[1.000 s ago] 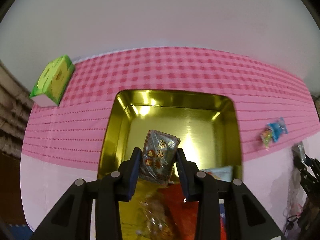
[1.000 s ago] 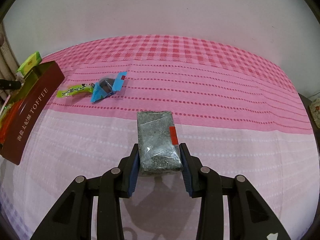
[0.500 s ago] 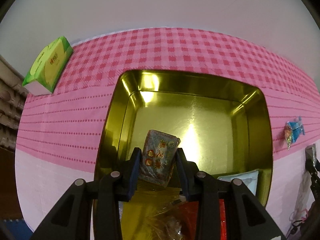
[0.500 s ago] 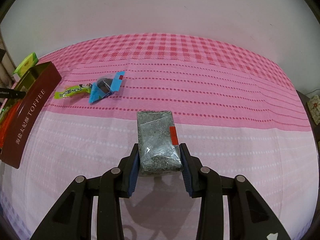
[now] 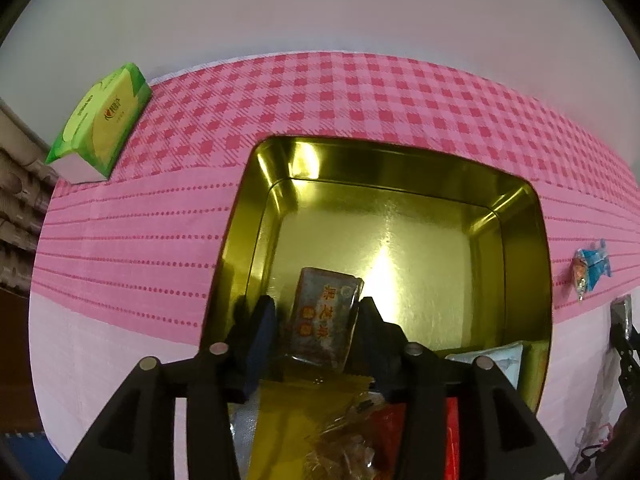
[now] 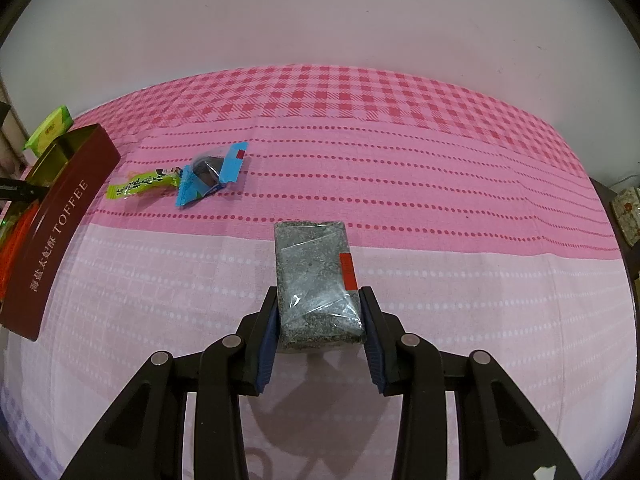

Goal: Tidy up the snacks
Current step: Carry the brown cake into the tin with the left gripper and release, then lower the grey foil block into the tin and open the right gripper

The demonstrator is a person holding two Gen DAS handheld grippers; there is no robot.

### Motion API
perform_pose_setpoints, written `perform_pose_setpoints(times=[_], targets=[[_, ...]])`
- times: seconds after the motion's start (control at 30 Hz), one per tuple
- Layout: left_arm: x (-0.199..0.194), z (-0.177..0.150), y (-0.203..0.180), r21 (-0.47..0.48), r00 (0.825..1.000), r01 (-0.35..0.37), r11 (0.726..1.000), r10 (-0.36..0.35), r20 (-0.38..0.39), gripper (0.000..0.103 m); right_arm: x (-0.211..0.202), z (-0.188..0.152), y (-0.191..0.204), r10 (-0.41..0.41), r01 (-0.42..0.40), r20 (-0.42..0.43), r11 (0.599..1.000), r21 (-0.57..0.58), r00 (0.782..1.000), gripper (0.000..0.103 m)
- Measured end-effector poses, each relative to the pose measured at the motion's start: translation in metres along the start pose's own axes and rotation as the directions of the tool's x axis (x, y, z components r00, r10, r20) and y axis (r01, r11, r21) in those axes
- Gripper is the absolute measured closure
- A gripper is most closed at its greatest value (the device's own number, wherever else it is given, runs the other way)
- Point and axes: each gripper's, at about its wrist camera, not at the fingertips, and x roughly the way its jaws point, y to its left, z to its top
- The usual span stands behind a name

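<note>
In the left wrist view my left gripper [image 5: 317, 309] hangs inside an open gold tin [image 5: 400, 160]. A small blue-grey snack packet with red and gold print [image 5: 326, 328] stands between its jaws, which are opening. A gap shows beside the left pad, so the packet is no longer pressed. In the right wrist view my right gripper [image 6: 319, 309] is shut on a clear-wrapped grey speckled snack bar with a red tab [image 6: 312, 272], held just above the pink cloth.
The tin's dark red "TOFFEE" wall [image 6: 60, 216] stands at the left. A blue-wrapped snack [image 6: 208, 176] and a green stick snack [image 6: 140, 184] lie beside it. A green tissue box [image 5: 104, 120] sits at the back left. Yellow and red packets [image 5: 320, 420] and a pale blue one [image 5: 492, 360] lie in the tin.
My left gripper sank into the tin with the packet, then its jaws spread and let go. The right gripper kept still with the grey bar.
</note>
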Motion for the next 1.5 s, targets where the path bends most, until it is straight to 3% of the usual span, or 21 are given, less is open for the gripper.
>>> perform_pose_setpoints(times=[0.3,0.5,0.63,0.97,1.5], targets=[[-0.039,-0.013,0.01,-0.039,0.995,-0.001,0.999,0.005,0.095,0.058,-0.002,0.001,0.002,0.002,-0.002,-0.013,1.0,0.021,1.0,0.07],[-0.063,-0.041,0.014,-0.048,0.985,-0.066,0.997,0.073,0.154,0.057,-0.018,0.008,0.018,0.019,-0.019,0.018,1.0,0.012,1.0,0.07],[-0.072,-0.059,0.021,-0.064,0.98,-0.101,0.993,0.11,0.165,0.057,-0.03,0.02,0.046,0.057,-0.056,0.045,0.998,-0.034,0.997,0.07],[-0.083,-0.089,0.05,-0.14,0.974,-0.104,0.985,0.129,0.184,0.057,-0.04,0.055,0.129,0.19,-0.18,0.058,0.974,-0.137,0.98,0.07],[-0.077,-0.1,0.107,-0.288,0.973,-0.112,0.951,0.164,0.163,0.057,-0.027,0.086,0.229,0.256,-0.238,0.016,0.916,-0.322,0.966,0.07]])
